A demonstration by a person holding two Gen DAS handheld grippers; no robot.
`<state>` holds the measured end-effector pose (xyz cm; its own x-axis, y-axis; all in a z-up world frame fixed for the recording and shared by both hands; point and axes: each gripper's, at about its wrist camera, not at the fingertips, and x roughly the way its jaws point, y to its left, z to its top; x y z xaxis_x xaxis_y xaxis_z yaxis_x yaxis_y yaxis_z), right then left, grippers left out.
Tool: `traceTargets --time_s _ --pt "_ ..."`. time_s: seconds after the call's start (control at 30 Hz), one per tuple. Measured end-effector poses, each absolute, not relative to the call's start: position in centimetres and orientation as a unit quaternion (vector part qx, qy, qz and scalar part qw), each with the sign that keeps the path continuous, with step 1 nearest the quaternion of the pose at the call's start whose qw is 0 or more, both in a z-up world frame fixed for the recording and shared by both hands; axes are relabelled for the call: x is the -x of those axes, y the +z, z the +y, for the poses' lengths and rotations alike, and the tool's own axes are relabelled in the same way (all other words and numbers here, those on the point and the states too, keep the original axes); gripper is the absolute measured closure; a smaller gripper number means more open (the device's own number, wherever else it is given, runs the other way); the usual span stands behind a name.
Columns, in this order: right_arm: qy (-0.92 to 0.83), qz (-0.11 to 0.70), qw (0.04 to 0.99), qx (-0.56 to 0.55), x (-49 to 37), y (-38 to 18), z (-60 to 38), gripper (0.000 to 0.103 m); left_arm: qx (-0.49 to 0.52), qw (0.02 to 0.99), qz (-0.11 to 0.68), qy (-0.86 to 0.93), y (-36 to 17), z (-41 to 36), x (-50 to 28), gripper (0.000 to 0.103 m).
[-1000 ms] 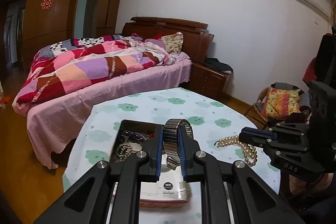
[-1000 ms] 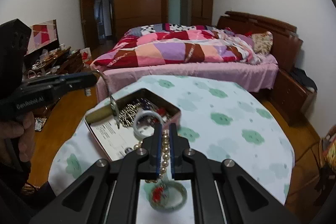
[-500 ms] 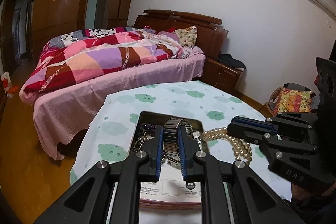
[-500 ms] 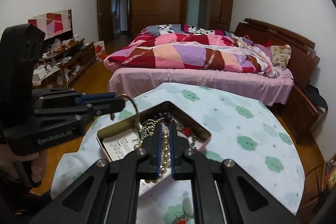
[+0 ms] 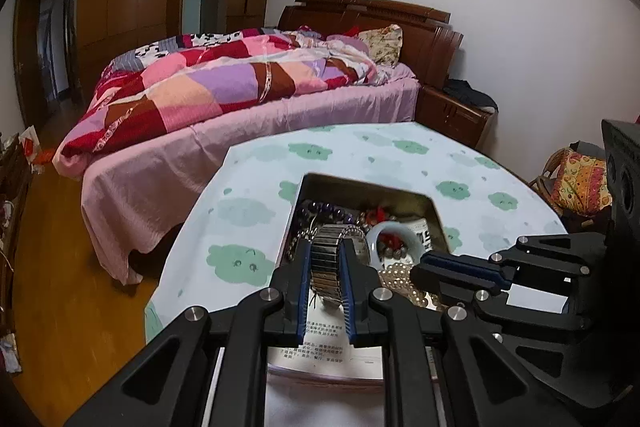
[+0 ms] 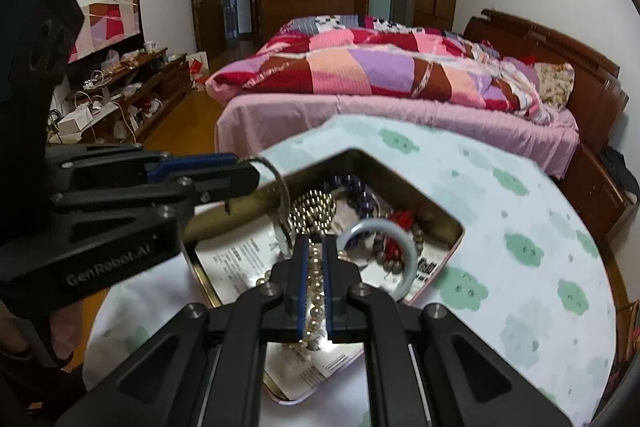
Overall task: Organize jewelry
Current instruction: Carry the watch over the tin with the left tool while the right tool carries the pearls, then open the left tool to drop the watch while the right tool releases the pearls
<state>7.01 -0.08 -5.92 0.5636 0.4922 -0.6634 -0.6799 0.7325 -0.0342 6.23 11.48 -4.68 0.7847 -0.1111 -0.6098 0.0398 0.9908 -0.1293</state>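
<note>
An open metal tin (image 5: 431,205) (image 6: 456,227) lies on the round table and holds beads, a pale bangle (image 5: 394,241) (image 6: 376,227) and a printed leaflet. My left gripper (image 5: 326,269) is shut on a metal watch band (image 5: 326,263) and holds it over the tin; the gripper also shows in the right wrist view (image 6: 256,179), with the band (image 6: 282,189) hanging from it. My right gripper (image 6: 314,263) is shut on a pearl necklace (image 6: 314,291) over the tin; the gripper also shows in the left wrist view (image 5: 416,273), with pearls (image 5: 400,273) beneath it.
The table wears a white cloth with green clouds (image 5: 360,151) (image 6: 520,247). A bed with a patchwork quilt (image 5: 224,87) (image 6: 380,67) stands beyond it. A nightstand (image 5: 456,115) is at the back right, a cluttered low cabinet (image 6: 120,99) at the left.
Both grippers have moved in over the tin with their loads. The pearl necklace now hangs into the tin, and the watch band is lower over its contents.
</note>
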Motion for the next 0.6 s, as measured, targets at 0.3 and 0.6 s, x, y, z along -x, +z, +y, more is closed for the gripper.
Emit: traceTargets --time_s 0.3,0.6 --pt "0.328 0.354 0.865 0.141 -7.5 -7.4 -0.3 0.095 0.049 0.936 0.346 -0.037 -6.2 11.3 -6.7 0.090" --pt "0.328 0.361 0.861 0.143 -7.4 -7.9 -0.3 0.095 0.046 0.931 0.360 -0.031 -7.1 11.2 -7.2 0.090"
